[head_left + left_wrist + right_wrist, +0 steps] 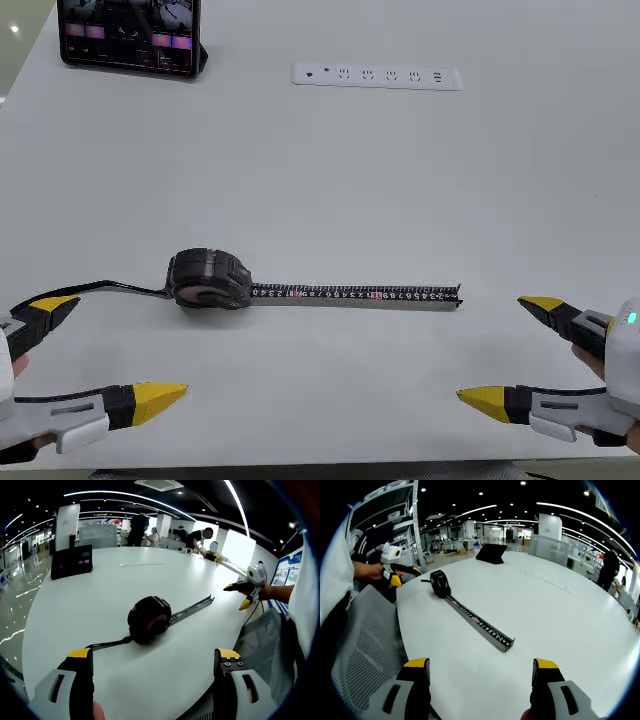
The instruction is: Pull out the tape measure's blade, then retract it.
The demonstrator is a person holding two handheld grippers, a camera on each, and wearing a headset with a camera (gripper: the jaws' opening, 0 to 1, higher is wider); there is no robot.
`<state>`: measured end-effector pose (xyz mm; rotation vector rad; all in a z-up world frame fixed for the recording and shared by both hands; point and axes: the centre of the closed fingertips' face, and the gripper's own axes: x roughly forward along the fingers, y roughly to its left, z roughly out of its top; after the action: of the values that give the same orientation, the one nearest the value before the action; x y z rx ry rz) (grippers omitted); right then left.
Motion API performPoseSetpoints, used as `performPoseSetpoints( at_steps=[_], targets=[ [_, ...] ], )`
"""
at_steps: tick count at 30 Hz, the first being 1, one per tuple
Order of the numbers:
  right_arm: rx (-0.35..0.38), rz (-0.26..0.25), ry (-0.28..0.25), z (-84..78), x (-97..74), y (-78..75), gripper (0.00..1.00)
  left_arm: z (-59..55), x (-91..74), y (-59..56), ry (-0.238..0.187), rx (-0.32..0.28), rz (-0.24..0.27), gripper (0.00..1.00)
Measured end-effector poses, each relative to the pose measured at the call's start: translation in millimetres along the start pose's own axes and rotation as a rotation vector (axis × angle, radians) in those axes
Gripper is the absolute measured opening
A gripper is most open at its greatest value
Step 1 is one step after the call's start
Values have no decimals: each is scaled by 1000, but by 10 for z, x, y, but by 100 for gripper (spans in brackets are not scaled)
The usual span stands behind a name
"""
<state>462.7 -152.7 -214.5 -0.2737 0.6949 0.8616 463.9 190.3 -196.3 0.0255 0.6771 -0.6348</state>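
The left tool [130,343] and right tool [490,347] have yellow-tipped black jaws, white-grey bodies; sleeve [334,555] seems white.

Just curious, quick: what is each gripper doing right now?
Left gripper: open, holding nothing.
Right gripper: open, holding nothing.

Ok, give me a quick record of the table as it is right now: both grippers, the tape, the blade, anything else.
left gripper: jaws open, holding nothing
right gripper: jaws open, holding nothing
tape measure: black, lying on the white table, apart from both grippers
blade: pulled out, flat on the table, its end toward the right gripper, not touched
strap: trails from the tape measure toward the left gripper
far side: tablet, power strip
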Motion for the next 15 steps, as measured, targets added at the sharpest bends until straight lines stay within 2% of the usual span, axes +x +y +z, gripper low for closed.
performPoseSetpoints(
  at_steps=[15],
  targets=[
    [-7,5,-6,50,11,-59,83,105,192,-51,-13,-6,16,97]
  ],
)
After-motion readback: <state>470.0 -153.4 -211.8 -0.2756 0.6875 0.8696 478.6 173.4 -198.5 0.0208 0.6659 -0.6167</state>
